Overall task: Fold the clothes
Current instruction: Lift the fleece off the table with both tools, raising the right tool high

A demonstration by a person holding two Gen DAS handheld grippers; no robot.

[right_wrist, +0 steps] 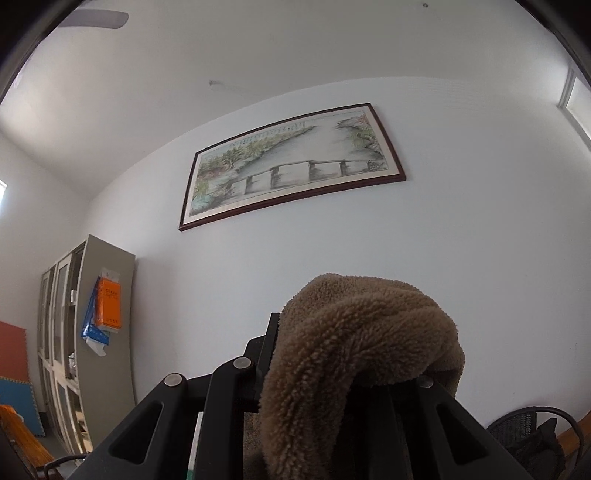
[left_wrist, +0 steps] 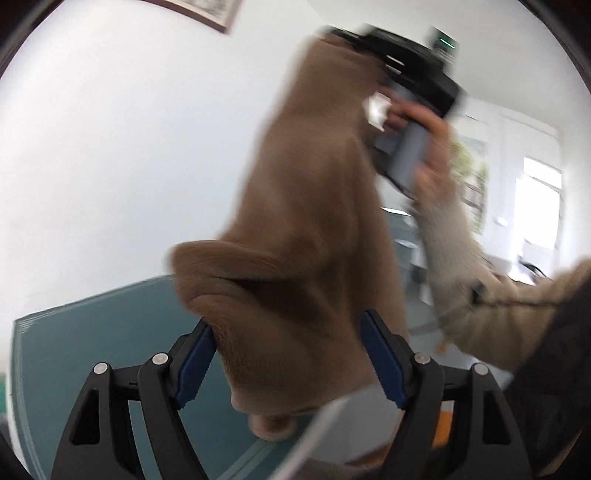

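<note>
Brown fleece garment (left_wrist: 306, 236) hangs in the air, nothing folded yet: the right gripper (right_wrist: 354, 373) has its jaws pinching one edge up high, while the left gripper (left_wrist: 288, 363), jaws spread, straddles its lower part above the teal table (left_wrist: 92, 339)

Plain white wall (right_wrist: 258, 277) with a wide landscape painting (right_wrist: 291, 166) in a dark red frame hung on it, showing a river and a low bridge. White ceiling (right_wrist: 258, 44) above, and a fan blade (right_wrist: 99, 17) pokes in at the top left. On the left a tall beige cabinet (right_wrist: 74, 332) with glass doors stands against the wall, with an orange packet (right_wrist: 110, 308) and a blue one stuck on its side. Red and blue mats (right_wrist: 13, 376) lean further left. A dark chair (right_wrist: 524, 432) sits low on the right. In the other view, the teal counter (left_wrist: 92, 350) is down left, and bright windows (left_wrist: 539, 206) glare on the far right.
</note>
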